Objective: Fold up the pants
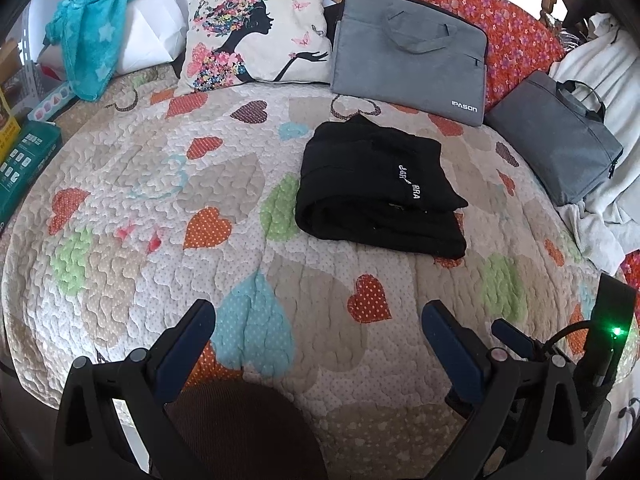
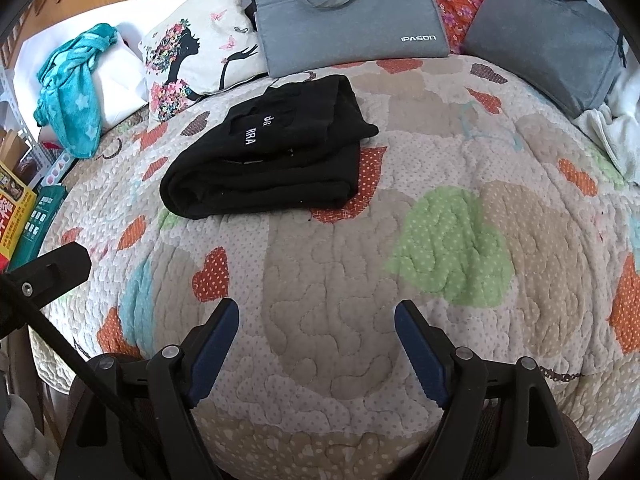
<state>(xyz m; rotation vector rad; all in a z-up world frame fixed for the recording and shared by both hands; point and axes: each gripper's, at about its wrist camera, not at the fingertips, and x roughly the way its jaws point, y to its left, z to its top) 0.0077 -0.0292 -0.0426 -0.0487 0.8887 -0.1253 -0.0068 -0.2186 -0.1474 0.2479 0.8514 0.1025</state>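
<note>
The black pants [image 1: 376, 188] lie folded into a compact bundle with white lettering on top, on the heart-patterned quilt [image 1: 160, 200]. They also show in the right wrist view [image 2: 272, 156], upper left of centre. My left gripper [image 1: 318, 312] is open and empty, held above the quilt near the bed's front edge, well short of the pants. My right gripper [image 2: 316, 312] is open and empty too, above the quilt, with the pants ahead and to its left.
At the back stand a silhouette cushion [image 1: 256, 28], a grey IPASON laptop bag [image 1: 408, 44], a second grey bag [image 1: 556, 136] at the right, and a teal blanket [image 1: 96, 28] on a white pillow. Boxes [image 1: 20, 160] sit off the left edge. White cloth [image 1: 608, 152] lies right.
</note>
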